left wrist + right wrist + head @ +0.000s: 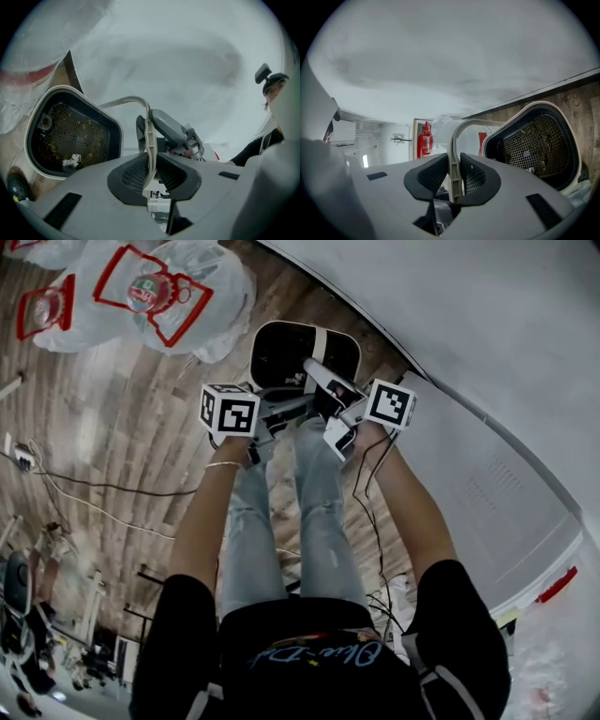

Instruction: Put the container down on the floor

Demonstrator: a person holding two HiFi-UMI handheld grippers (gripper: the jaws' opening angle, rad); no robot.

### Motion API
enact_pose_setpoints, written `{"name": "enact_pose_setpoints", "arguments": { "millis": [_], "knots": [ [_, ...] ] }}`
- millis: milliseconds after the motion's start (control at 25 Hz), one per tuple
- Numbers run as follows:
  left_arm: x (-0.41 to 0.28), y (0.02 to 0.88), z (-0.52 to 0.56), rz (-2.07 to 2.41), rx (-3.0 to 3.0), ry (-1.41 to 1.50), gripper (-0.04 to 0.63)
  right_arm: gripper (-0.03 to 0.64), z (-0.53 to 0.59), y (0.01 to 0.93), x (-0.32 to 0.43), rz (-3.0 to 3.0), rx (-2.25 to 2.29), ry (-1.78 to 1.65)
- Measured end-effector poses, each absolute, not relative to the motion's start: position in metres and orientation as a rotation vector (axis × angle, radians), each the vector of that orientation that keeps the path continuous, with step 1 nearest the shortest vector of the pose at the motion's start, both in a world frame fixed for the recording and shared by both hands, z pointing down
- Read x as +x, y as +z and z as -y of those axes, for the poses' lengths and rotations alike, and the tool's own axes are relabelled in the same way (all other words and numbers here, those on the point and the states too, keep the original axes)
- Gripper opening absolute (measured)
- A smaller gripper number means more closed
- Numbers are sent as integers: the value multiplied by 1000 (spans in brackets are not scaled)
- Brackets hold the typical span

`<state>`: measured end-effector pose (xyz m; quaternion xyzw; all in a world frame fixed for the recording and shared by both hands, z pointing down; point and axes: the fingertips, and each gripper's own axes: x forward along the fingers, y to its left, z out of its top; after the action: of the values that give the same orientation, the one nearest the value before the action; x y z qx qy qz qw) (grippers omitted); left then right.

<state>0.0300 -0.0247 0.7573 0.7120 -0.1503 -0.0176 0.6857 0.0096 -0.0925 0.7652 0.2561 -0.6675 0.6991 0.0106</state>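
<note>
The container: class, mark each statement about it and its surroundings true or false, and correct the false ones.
1. The left gripper and the right gripper are both shut on the thin handle of the container. True.
2. The floor is carpeted. False: it is wooden planks.
3. Inside the container is a black mesh with bits of debris on it. True.
4. The plastic bags lie inside the container. False: they lie on the floor, apart from it.
</note>
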Motion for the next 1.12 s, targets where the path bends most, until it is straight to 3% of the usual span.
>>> {"name": "enact_pose_setpoints", "arguments": {
  "millis": [1120],
  "knots": [
    [48, 871, -9, 428, 1437, 1, 58, 71, 55, 883, 27, 1849, 910, 2094]
  ]
}}
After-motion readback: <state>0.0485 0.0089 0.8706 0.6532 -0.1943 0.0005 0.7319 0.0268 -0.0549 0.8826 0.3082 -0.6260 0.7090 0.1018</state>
